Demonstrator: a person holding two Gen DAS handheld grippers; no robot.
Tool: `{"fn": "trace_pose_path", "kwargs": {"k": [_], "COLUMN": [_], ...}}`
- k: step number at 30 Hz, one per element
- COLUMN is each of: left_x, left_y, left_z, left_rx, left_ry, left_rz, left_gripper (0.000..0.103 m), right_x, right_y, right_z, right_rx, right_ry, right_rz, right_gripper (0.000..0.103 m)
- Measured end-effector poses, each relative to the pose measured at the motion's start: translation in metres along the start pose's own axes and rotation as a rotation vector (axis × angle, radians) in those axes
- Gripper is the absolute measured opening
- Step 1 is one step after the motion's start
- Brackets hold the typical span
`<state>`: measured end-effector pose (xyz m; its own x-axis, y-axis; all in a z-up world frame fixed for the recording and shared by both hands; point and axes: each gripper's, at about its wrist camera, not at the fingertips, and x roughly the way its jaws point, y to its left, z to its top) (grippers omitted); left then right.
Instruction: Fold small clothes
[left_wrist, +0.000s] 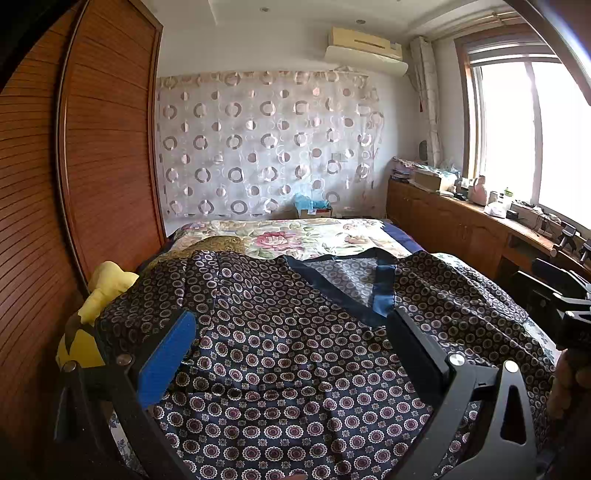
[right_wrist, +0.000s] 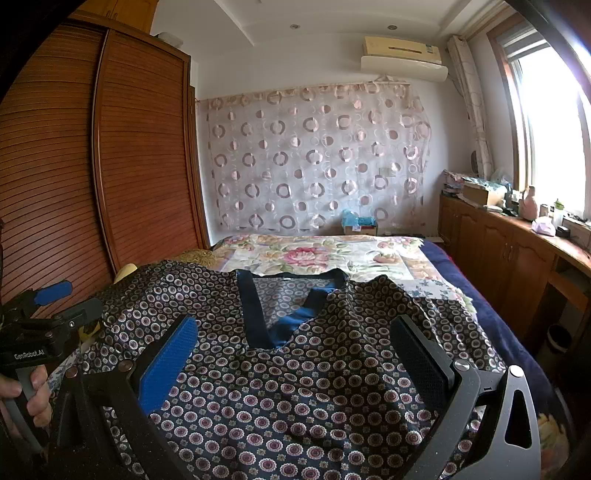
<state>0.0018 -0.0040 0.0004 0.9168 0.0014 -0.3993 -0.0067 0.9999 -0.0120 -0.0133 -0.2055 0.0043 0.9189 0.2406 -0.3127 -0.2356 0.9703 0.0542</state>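
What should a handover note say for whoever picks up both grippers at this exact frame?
Left gripper: open, above the garment, holding nothing.
Right gripper: open, also empty, over the front below the neckline.
Patterned top: spread on the bed, front up, navy V-neck pointing away from you, somewhat wrinkled.
Done: garment laid out; no fold visible.
Left: all folds. I would probably smooth it first, then bring the sides in.

Home bedroom: bed (right_wrist: 498, 325), louvered wardrobe (right_wrist: 110, 155), wall air conditioner (right_wrist: 402, 55).
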Motion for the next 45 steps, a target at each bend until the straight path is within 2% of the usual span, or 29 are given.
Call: {"fn": "trace_pose_path", "kwargs": {"k": [45], "left_x": [-0.0053], "left_y": [-0.0035], "left_z": [0.0065], "left_rx": [0.001], "left_ry": [-0.006], "left_rz": [-0.001], "left_gripper": [0.103], "right_x": [-0.0016], "right_y": [0.0013], "right_z": [0.0012], "right_rx": [-0.001], "right_ry": [-0.011], "right_rz": [-0.005], "right_gripper": [0.103]}}
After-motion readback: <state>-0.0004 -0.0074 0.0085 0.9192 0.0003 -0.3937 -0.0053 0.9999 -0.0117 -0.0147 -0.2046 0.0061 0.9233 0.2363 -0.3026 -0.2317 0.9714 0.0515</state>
